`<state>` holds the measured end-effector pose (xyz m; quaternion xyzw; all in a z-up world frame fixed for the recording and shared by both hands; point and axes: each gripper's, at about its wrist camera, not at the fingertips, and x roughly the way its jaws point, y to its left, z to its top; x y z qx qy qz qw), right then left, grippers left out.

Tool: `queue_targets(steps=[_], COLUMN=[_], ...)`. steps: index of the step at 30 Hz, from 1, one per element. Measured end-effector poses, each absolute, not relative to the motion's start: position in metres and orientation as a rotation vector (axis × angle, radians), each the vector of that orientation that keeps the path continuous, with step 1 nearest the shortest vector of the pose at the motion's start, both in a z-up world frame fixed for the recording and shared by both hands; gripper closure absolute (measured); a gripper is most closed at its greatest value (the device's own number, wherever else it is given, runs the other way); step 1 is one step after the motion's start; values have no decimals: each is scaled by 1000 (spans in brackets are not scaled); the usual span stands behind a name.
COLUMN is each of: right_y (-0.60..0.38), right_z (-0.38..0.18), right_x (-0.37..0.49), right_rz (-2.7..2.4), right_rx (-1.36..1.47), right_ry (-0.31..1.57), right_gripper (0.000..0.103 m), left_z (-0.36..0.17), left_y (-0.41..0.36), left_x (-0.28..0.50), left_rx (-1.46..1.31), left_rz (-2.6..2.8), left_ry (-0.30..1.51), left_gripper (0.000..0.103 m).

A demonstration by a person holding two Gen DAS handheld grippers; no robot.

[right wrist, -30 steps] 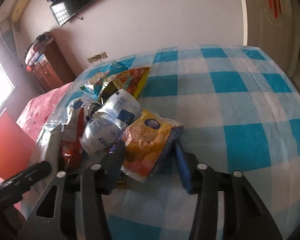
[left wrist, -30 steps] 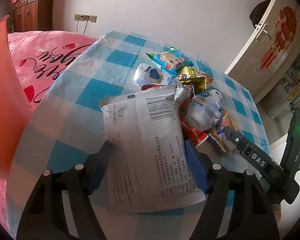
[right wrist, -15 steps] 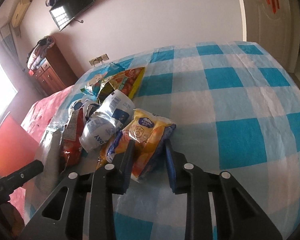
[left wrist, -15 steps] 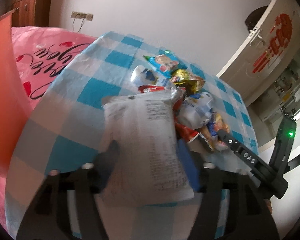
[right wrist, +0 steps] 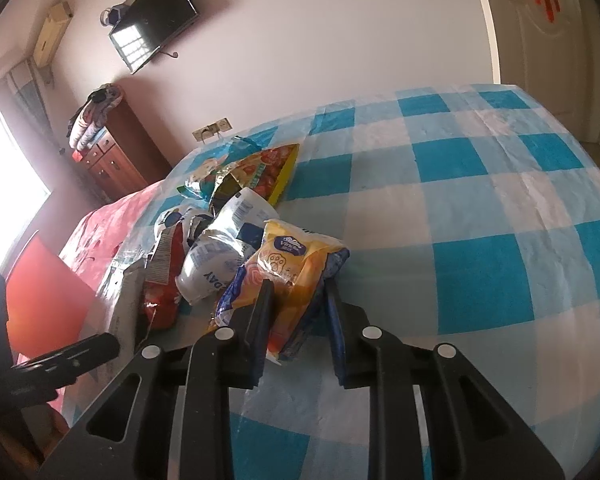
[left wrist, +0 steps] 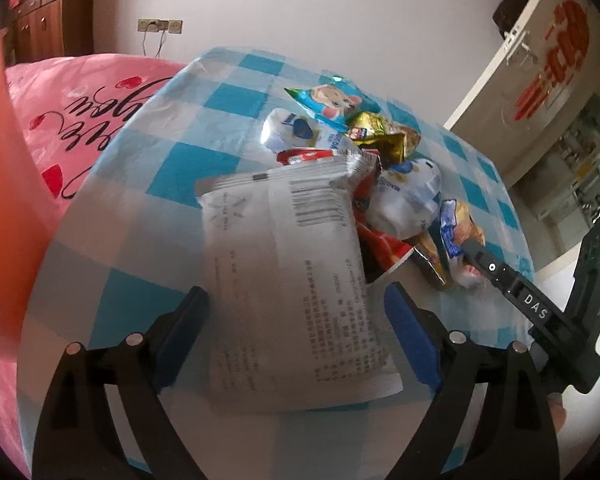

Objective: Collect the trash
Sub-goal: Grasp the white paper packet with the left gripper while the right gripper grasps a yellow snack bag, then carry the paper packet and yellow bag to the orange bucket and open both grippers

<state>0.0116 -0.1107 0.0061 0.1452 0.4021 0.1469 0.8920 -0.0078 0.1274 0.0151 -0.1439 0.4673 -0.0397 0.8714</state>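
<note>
I'm working over the table (right wrist: 480, 184), checked blue and white, with the trash pile (left wrist: 364, 168) lying ahead of both sets of fingers. Largest piece near me is the white packet (left wrist: 296, 280), flat on the cloth between my left gripper (left wrist: 296, 340) fingers; its near end reaches back past their tips. Those jaws are opening, spread wide, and the pads stand clear of the packet's edges on both sides. My right gripper (right wrist: 298, 312) is pinched on the yellow packet (right wrist: 288, 272), which bulges out ahead of the fingertips at the pile's near edge.

I judge this as the picking step: right has its piece, left has none. Next, I'd lift the yellow packet clear without dragging its neighbours, and close the left fingers on the white packet, which looks thin and slippery. No bin is plainly in view.
</note>
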Motion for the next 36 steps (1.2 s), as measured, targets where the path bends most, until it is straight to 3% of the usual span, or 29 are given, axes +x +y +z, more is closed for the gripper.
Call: queue_targets(steps=[5,10,15,36], right_y=[-111,-112,-115,-124], right_z=[7,8,11,20], right_x=[10,8,3,-21], right_rz=[314,324,345,447], right_rx=[307,310,334,577], right_ry=[827,815,790,817], right_gripper=[76,76,77,77], left_z=[6,9,12,61], left_y=[125,125,125,147], left_x=[-3,-5,-11,-61], left_rx=[-264,-258,-268,-273], left_rz=[-56,-44,-42,-140], left_ry=[995,977,966,807], left_gripper=[13,23,26,27])
